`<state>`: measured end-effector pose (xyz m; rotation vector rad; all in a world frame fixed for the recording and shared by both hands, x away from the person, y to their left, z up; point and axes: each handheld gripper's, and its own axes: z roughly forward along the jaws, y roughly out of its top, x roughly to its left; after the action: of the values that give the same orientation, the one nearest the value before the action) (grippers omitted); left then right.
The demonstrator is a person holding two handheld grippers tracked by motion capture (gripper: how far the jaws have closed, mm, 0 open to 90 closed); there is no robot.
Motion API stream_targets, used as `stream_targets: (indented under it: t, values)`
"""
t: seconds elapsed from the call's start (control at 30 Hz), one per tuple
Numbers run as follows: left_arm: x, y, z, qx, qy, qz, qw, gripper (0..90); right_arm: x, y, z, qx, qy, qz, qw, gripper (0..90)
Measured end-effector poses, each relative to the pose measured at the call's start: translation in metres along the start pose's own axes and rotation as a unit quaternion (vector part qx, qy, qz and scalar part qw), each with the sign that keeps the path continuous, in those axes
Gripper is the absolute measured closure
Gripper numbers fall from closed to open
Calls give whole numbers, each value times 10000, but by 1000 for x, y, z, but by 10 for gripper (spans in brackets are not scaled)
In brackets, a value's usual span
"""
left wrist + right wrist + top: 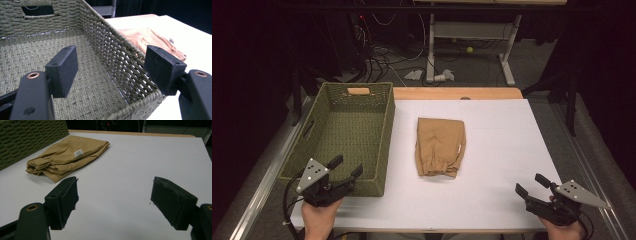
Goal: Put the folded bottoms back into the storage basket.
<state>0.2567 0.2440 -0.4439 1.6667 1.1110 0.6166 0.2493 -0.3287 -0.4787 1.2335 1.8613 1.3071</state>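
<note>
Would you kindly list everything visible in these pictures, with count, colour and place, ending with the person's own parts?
basket: one, green woven, empty, on the table's left side.
folded garment: one, tan, white label, flat on the sheet just right of the basket.
white sheet: one, covering the table top.
table: one, wooden edge showing at the far side.
second table: one, white legs, on the floor behind.
cables: several, on the floor behind.
left claw: one, black, open, over the basket's near corner.
right claw: one, black, open, near the sheet's right corner.
hands: two, at the bottom edge.
</note>
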Motion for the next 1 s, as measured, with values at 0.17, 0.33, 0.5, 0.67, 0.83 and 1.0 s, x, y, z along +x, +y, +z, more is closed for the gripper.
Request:
stream_targets:
  t: [0.17,0.33,0.5,0.67,0.83,1.0]
  values:
    - [-3,3,3,31,-53,68,10000,262,0,0,0,7,-2,9,10000,223]
    - [-9,6,8,57,-129,166,9998,262,0,0,0,6,-4,8,10000,223]
    - [-10,8,10,82,-219,115,9997,262,0,0,0,9,-1,8,10000,224]
    - [-11,10,12,88,-338,10,9994,262,0,0,0,16,7,4,10000,225]
    - [-14,13,15,96,-388,58,9992,262,0,0,0,16,12,-2,10000,226]
    - [-18,16,20,117,-472,145,9987,262,0,0,0,16,13,-4,10000,226]
